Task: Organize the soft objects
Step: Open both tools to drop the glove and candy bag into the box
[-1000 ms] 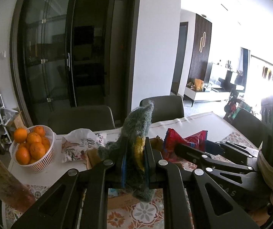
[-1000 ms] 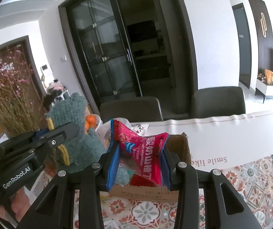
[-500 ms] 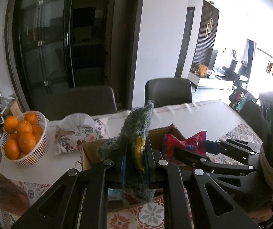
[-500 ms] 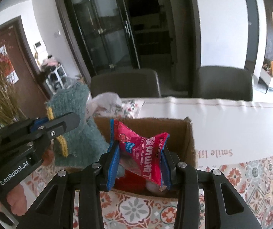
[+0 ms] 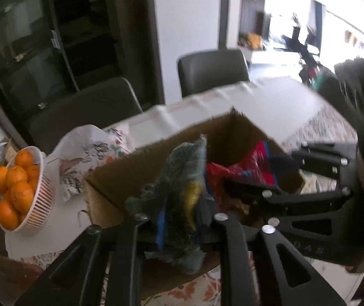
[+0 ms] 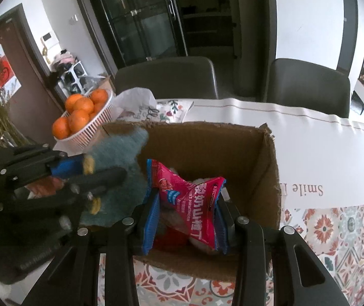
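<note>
My left gripper (image 5: 179, 219) holds a fuzzy teal plush toy (image 5: 184, 168) with a yellow stripe. Its jaws are opening, and the toy still fills the gap between the blue pads. The toy hangs over the left part of an open cardboard box (image 5: 143, 158). My right gripper (image 6: 185, 216) is shut on a red snack bag (image 6: 182, 186), low inside the box (image 6: 207, 142) above other items on its floor. In the right wrist view the plush toy (image 6: 115, 153) and the left gripper (image 6: 100, 169) sit at the box's left wall. In the left wrist view the snack bag (image 5: 248, 168) and right gripper (image 5: 256, 176) are at the right.
A white basket of oranges (image 6: 82, 112) stands left of the box, with a crumpled printed plastic bag (image 6: 141, 104) behind it. A white runner (image 6: 309, 140) lies over the patterned tablecloth (image 6: 335, 229). Two dark chairs (image 6: 166, 79) stand at the far edge.
Both grippers have come down and tipped forward over the cardboard box. The plush toy and the snack bag, earlier held above it, are now at or inside its opening.
</note>
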The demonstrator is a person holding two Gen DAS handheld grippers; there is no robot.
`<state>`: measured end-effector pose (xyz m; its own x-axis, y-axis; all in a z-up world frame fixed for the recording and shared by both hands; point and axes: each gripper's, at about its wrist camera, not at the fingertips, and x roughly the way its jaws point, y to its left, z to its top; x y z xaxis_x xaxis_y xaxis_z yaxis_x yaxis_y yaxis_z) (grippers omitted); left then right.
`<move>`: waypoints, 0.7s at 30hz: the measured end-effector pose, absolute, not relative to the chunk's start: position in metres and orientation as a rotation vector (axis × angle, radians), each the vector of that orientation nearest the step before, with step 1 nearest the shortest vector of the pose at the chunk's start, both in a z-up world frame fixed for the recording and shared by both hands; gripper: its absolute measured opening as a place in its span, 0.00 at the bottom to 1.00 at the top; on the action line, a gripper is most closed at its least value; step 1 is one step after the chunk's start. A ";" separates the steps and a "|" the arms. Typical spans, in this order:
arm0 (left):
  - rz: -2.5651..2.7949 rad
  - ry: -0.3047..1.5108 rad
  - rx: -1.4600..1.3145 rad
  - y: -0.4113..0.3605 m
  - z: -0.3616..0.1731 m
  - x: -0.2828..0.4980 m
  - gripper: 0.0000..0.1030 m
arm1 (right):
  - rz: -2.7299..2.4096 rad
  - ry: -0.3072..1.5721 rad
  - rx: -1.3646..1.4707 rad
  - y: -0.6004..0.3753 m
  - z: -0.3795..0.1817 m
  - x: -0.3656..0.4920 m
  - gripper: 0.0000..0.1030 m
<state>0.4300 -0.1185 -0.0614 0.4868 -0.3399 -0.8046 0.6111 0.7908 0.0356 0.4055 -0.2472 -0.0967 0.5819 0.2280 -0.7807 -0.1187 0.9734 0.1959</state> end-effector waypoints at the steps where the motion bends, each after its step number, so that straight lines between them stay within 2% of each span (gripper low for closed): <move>1: -0.579 0.894 0.354 -0.119 -0.064 0.431 0.27 | 0.204 0.933 0.126 -0.247 -0.099 0.406 0.39; 6: -0.531 0.889 0.398 -0.117 -0.063 0.429 0.51 | 0.200 0.985 0.154 -0.251 -0.109 0.414 0.44; 8: -0.505 0.875 0.401 -0.115 -0.059 0.427 0.60 | 0.179 0.986 0.159 -0.252 -0.109 0.414 0.52; 10: -0.492 0.867 0.401 -0.112 -0.057 0.425 0.65 | 0.164 0.981 0.172 -0.254 -0.108 0.414 0.61; 11: -0.487 0.864 0.402 -0.110 -0.056 0.425 0.68 | 0.155 0.972 0.175 -0.255 -0.106 0.413 0.62; 21: -0.413 0.857 0.358 -0.091 -0.037 0.410 0.73 | 0.050 0.919 0.172 -0.253 -0.077 0.391 0.64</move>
<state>0.4099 -0.0911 -0.0374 0.5848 -0.2048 -0.7849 0.4863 0.8630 0.1372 0.3915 -0.2533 -0.0773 0.6068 0.1163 -0.7863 0.0303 0.9851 0.1692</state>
